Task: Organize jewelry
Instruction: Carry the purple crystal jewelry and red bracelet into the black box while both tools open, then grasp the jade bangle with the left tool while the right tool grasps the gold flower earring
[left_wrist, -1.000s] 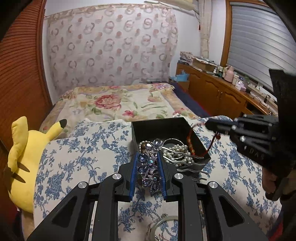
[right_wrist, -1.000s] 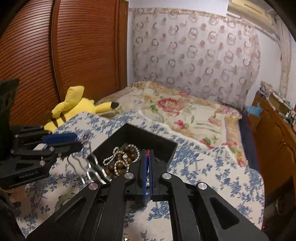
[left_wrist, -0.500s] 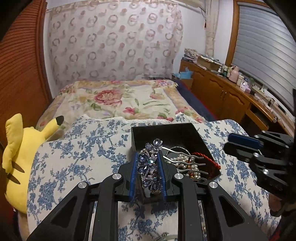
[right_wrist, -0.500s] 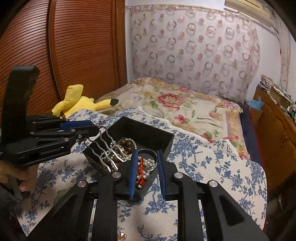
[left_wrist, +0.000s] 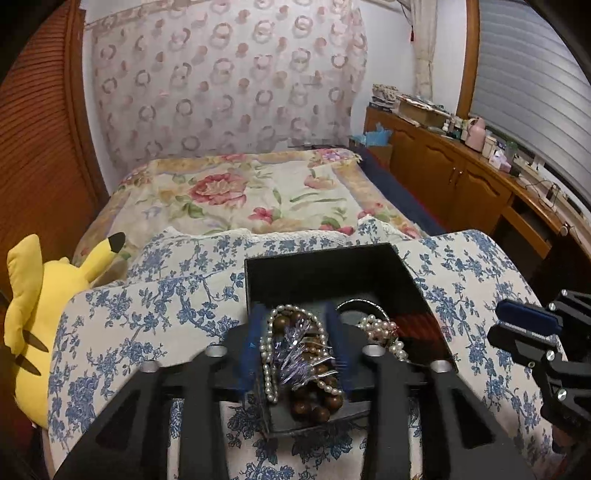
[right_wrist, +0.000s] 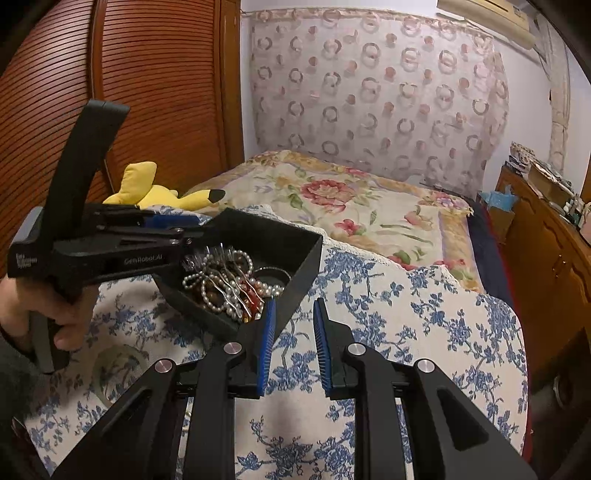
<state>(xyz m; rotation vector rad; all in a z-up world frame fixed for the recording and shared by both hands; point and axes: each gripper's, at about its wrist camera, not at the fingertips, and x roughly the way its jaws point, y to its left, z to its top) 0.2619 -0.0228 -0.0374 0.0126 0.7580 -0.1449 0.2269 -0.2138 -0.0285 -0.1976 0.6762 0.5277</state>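
Blue-flowered cloth (right_wrist: 424, 332) covers the surface under both grippers. Nearest in the left wrist view, the left gripper (left_wrist: 295, 347) has its blue pads spread wide and grips nothing; between and just below them lies the hair comb (left_wrist: 299, 354), blurred, on top of brown beads (left_wrist: 314, 402) and pearls (left_wrist: 269, 354) in the black box (left_wrist: 321, 266). The right gripper (right_wrist: 293, 343) is also wide open and empty, with its left pad just beside the box's near corner. Further left of the box sits a yellow plush (left_wrist: 40, 317). Behind the box is a bed (right_wrist: 369, 206) with floral cover, then a curtain (right_wrist: 376, 92).
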